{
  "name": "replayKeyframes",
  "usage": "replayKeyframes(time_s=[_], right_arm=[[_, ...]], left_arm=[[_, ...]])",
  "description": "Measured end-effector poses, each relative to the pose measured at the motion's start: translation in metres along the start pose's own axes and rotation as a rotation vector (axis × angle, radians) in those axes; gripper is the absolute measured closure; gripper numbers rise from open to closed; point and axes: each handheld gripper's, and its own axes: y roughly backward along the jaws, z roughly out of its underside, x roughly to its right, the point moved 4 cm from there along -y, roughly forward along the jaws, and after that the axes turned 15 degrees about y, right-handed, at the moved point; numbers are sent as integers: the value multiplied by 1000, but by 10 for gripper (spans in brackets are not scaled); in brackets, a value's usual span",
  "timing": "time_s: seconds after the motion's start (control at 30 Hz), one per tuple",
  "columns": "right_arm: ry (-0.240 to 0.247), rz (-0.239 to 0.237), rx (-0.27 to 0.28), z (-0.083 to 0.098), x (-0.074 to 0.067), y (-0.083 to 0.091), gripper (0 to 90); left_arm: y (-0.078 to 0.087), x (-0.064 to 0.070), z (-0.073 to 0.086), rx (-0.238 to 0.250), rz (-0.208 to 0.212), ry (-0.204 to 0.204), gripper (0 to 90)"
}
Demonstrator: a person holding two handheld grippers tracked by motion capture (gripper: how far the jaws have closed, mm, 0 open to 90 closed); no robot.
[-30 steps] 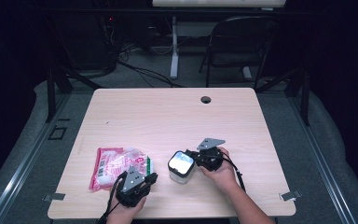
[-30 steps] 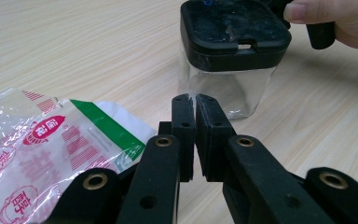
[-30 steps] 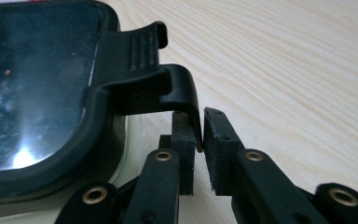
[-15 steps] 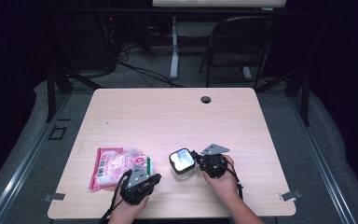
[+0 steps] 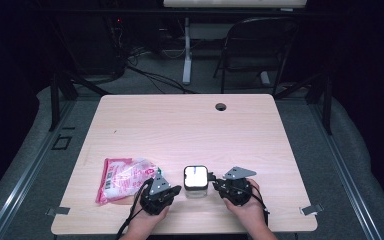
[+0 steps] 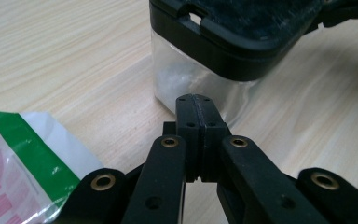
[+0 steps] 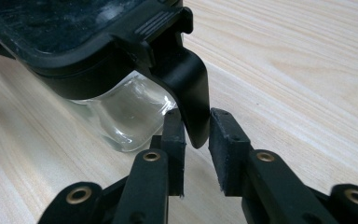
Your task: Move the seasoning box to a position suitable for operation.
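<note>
The left tool point(image 5: 172, 190) and right tool point(image 5: 215, 183) flank the clear container point(image 5: 196, 181) on the surface point(image 5: 190, 130), likely to steady and unlatch it; a snack bag point(image 5: 122, 177) lies beyond the left one.

Left tool point(image 6: 196, 100) is pressed shut, empty, its tip against the container point(image 6: 191, 79).

Right tool point(image 7: 196, 122) has just been opening, narrowly apart around the lid's latch tab point(image 7: 189, 88).

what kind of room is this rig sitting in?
Probably a lab or recording studio, not a home. A bare wooden table with a cable hole stands on grey carpet against dark surroundings, with loose cables and a folding chair behind it.
</note>
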Motion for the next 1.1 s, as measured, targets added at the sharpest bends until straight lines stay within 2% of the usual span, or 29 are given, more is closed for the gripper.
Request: replayKeyframes(time_s=[0.1,0.17,0.3,0.63,0.7,0.83,0.9,1.03,1.1], right_arm=[[0,-2,21,0,0,-2,723],[24,12,13,-1,-1,-3,752],[38,19,13,-2,-4,-3,759],[66,-5,-5,-6,-12,-5,762],[62,-12,-3,-7,-12,-6,758],[25,-46,13,-5,-12,-2,714],[26,-49,6,-4,-14,3,697],[12,-55,40,-11,-16,15,671],[7,-67,47,-15,-19,24,672]], left_arm=[[-2,1,-2,4,2,-6,898],[-2,2,-3,2,6,-17,897],[-1,3,-3,2,2,-18,899],[6,1,4,-12,-20,-7,900],[7,0,3,-7,-19,0,900],[12,-2,-5,17,-11,14,899],[16,-2,-8,24,-12,12,895],[24,-5,-13,47,-16,18,874],[29,-5,-16,61,-3,26,854]])
